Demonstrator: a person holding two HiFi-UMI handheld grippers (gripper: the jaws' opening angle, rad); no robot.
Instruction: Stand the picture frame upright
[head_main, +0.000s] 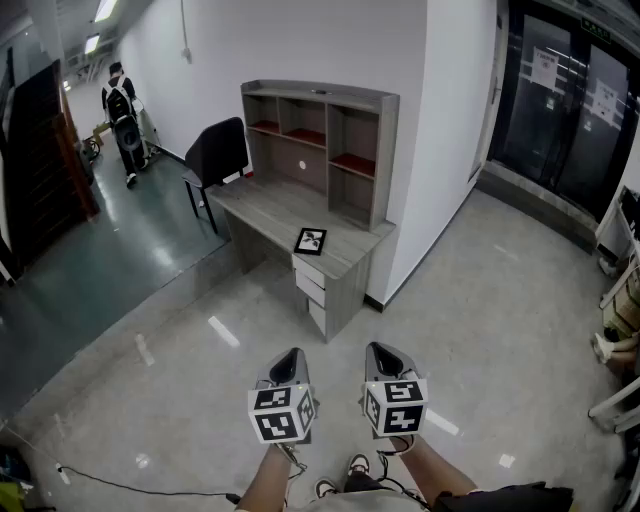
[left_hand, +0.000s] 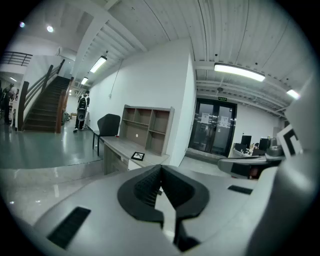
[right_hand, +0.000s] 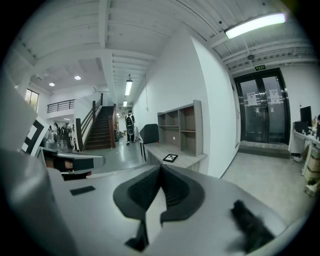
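Left gripper (left_hand: 160, 176): its jaws are pressing fully together with nothing between them; it is hanging low in front of the person, well apart from the desk.
Right gripper (right_hand: 160, 174): its jaws are also meeting tip to tip and holding nothing; it is riding just beside the left one.
Picture frame (head_main: 310, 241): it is lying flat on the desk top, near the front corner at the end by the white wall, just above the drawers (head_main: 311, 283). It is showing a black border around a pale picture.
Desk (head_main: 262, 203): it is standing against the white wall, with a shelf unit (head_main: 322, 142) sitting along its back edge.
Chair (head_main: 216, 152): a black chair is standing at the desk's far end.
Writing: white sheets are hanging on the glass doors (head_main: 562, 98), probably notices, but the print is too small to read. A green sign (right_hand: 259, 67) is glowing above the doors, and its lettering is not legible.
Markers: black-and-white square patterns are covering each gripper's cube; they are carrying no words.
Background: a person (head_main: 122, 108) with a backpack is standing down the hallway, near a staircase (right_hand: 100, 129).
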